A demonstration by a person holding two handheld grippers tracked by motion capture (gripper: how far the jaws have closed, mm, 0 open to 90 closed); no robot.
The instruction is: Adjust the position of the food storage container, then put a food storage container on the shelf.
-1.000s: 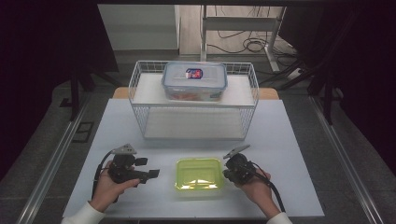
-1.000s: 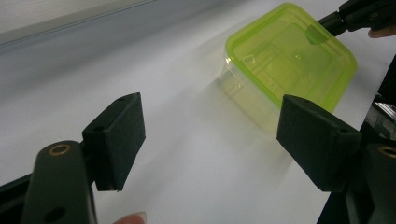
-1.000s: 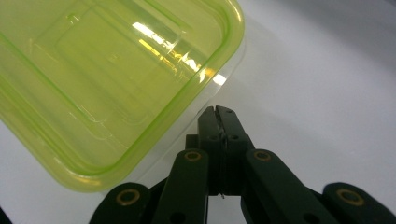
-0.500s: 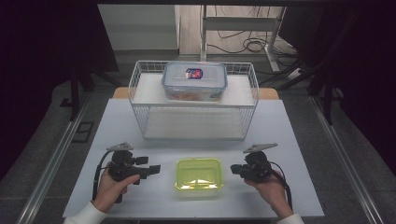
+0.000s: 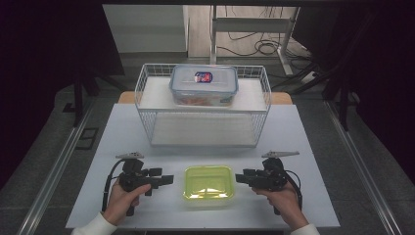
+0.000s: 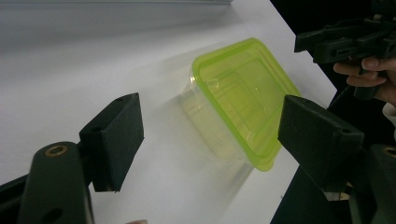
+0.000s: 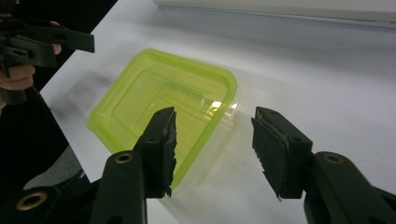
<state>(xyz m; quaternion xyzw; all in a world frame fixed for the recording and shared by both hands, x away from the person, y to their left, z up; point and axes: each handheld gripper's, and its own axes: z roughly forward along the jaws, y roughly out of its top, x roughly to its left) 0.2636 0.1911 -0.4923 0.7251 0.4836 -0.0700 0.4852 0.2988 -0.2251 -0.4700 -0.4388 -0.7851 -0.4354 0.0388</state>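
A clear tub with a yellow-green lid (image 5: 209, 186) lies flat on the white table near the front edge. My left gripper (image 5: 167, 179) hovers just left of it, pointing right with jaws wide apart. In the left gripper view the tub (image 6: 243, 98) lies ahead of the gripper (image 6: 212, 135), untouched. My right gripper (image 5: 241, 177) stands just right of the tub, pointing left. Its jaws have just been opening. In the right gripper view the gripper (image 7: 217, 144) has only bare table between its pads, with the tub (image 7: 159, 102) ahead and to the left.
A white wire rack (image 5: 147, 93) stands at the back of the table (image 5: 313, 147). On top of it rests a clear box with a blue-rimmed lid (image 5: 204, 85). The table's front edge runs close under both hands.
My right gripper has drawn back to the right, off the tub's right edge, and its jaws have opened. The tub and my left gripper stay where they were.
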